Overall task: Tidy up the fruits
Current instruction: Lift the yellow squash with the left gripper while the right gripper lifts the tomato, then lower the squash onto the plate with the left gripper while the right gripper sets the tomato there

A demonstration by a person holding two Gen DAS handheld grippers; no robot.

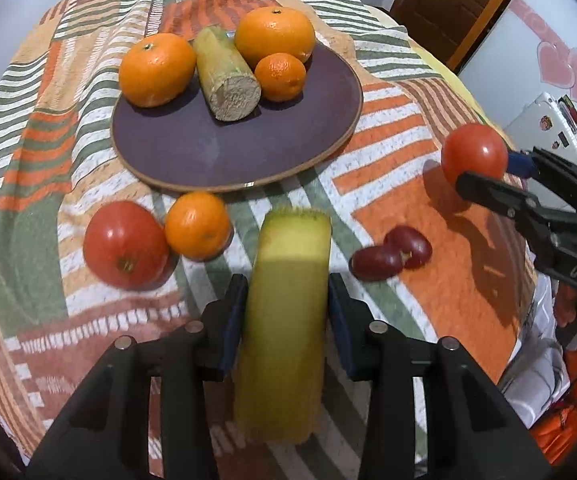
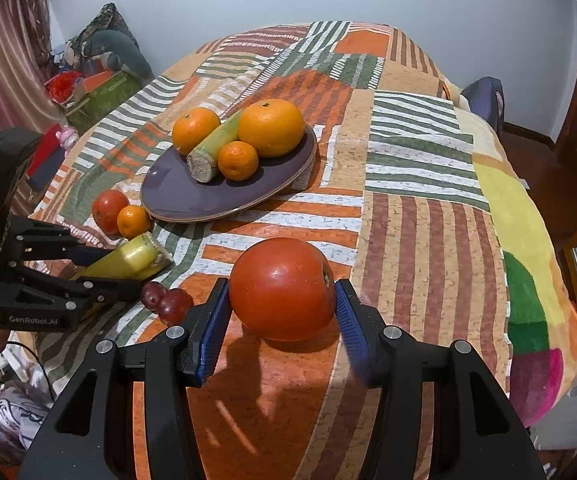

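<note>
Blocking cane piece [image 1: 288,320] sides: left gripper [image 1: 288,312] pads; lower end blurred.

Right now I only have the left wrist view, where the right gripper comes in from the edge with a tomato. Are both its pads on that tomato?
Observer: Yes. The right wrist view shows the right gripper with a blue pad on each side of the tomato.
Operator: Which way does its stem end face?
Observer: The stem scar sits against the right-hand pad.
Operator: And my cane piece, seen from the side?
Observer: The sugarcane piece sticks out past the fingertips of the left gripper, cut end toward the plate. I cannot tell whether it touches the cloth.
</note>
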